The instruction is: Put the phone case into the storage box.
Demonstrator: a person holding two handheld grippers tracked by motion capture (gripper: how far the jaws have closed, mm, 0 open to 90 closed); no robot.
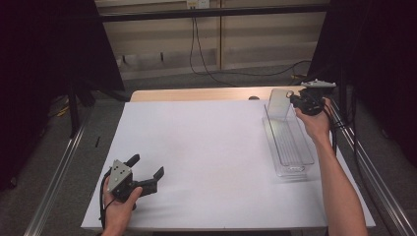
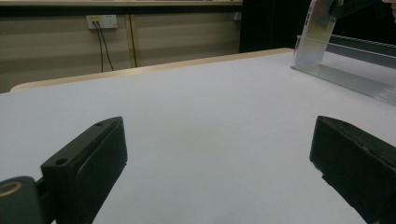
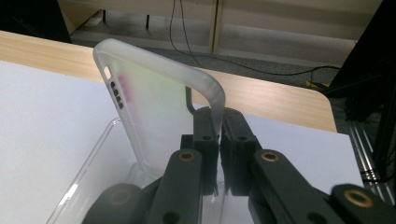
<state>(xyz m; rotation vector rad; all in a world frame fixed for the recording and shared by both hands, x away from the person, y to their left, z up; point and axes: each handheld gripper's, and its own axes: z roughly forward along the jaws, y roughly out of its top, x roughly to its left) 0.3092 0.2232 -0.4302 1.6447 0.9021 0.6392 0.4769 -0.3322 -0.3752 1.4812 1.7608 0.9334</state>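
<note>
A translucent phone case (image 1: 279,103) stands upright at the far end of a long clear plastic tray (image 1: 291,162) on the right of the white table. My right gripper (image 1: 295,100) is shut on the case's edge; in the right gripper view the case (image 3: 159,98) rises between the pinched fingers (image 3: 205,135). In the left gripper view the case (image 2: 317,28) and the tray (image 2: 355,77) show far off at the upper right. My left gripper (image 1: 146,172) rests near the table's front left with its jaws wide apart and nothing between them; its two black fingers (image 2: 88,168) frame bare white table.
The white table top (image 1: 206,147) has a wooden strip (image 1: 196,94) along its far edge. Black curtains hang at both sides. Cables (image 1: 201,54) run down the back wall to the floor. A metal rail (image 1: 378,182) runs along the table's right side.
</note>
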